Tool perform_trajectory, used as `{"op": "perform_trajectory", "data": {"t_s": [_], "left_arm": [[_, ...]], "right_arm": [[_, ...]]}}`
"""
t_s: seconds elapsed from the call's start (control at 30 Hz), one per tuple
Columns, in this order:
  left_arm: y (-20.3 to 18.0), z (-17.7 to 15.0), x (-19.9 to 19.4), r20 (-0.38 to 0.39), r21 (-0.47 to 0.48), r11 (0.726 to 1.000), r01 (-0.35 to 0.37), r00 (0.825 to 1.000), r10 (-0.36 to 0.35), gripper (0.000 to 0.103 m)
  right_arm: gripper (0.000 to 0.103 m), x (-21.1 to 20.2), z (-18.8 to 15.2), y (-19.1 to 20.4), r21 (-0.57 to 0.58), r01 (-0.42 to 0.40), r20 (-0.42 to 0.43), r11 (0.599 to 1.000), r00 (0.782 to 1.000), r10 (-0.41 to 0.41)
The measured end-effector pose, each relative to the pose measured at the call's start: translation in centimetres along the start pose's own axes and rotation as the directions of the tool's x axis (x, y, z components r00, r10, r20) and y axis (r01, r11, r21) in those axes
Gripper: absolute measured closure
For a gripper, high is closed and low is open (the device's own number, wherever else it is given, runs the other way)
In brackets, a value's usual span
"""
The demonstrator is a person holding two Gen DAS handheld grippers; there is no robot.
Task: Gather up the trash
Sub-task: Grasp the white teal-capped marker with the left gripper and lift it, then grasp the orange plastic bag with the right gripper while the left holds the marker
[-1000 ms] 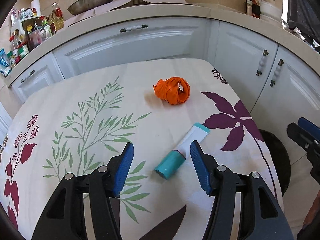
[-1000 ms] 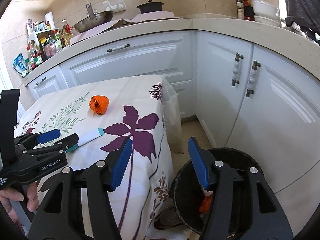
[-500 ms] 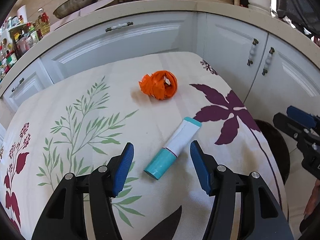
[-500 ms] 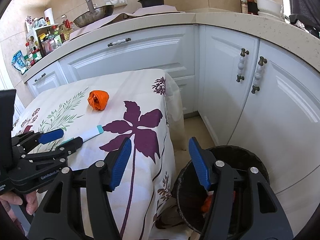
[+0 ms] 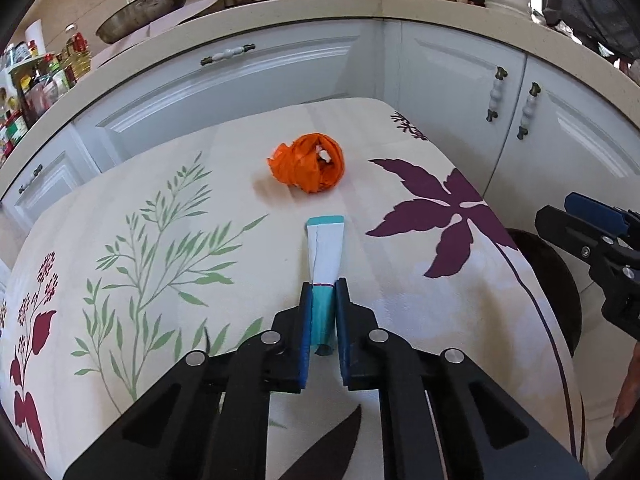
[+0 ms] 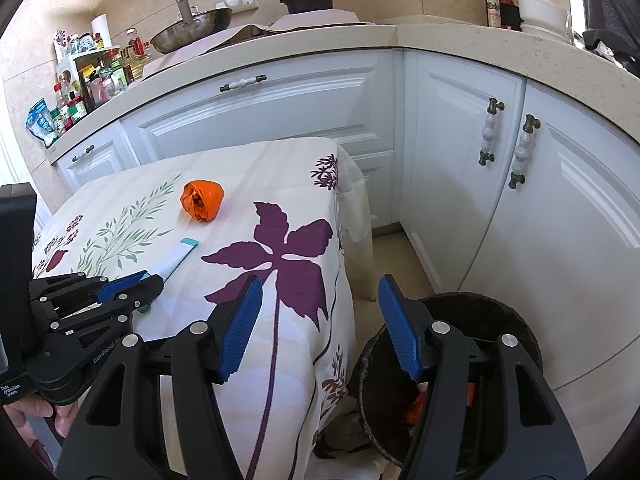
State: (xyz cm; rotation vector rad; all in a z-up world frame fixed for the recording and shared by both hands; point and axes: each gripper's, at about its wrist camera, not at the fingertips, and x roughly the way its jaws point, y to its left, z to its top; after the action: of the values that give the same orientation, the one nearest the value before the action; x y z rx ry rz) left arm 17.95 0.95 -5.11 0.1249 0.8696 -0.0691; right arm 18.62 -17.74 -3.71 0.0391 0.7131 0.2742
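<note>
Tube (image 5: 325,256) clamped at its teal cap by left tongs (image 5: 323,296); right tongs (image 6: 320,300) spread wide.

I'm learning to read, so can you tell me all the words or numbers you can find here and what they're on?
"GenRobot.AI": white letters on the black left gripper, seen in the right wrist view.
Small white print on the black block at that view's left edge: too blurred to read.
Labels on the bottles and packets on the counter: too small to read.
White-and-teal squeeze tube: no readable print.

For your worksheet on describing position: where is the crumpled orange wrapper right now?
In the left wrist view, the crumpled orange wrapper lies on the floral tablecloth, just beyond the tube held by the left tongs.
</note>
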Motion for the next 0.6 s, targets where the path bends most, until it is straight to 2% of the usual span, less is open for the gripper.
{"op": "perform_trajectory", "data": {"t_s": [0.27, 0.6], "left_arm": [[3.0, -0.3, -1.0, 0.022, -0.058, 0.997, -0.050, 0.998, 0.052, 0.092], [9.0, 0.0, -1.5, 0.038, -0.176, 0.975, -0.137, 0.989, 0.146, 0.092]], "right_arm": [[0.044, 0.6, 1.4, 1.9, -0.025, -0.037, 0.010, 0.999, 0.999, 0.037], [0.044, 3.2, 3.8, 6.1, -0.089, -0.101, -0.009, 0.991, 0.995, 0.101]]}}
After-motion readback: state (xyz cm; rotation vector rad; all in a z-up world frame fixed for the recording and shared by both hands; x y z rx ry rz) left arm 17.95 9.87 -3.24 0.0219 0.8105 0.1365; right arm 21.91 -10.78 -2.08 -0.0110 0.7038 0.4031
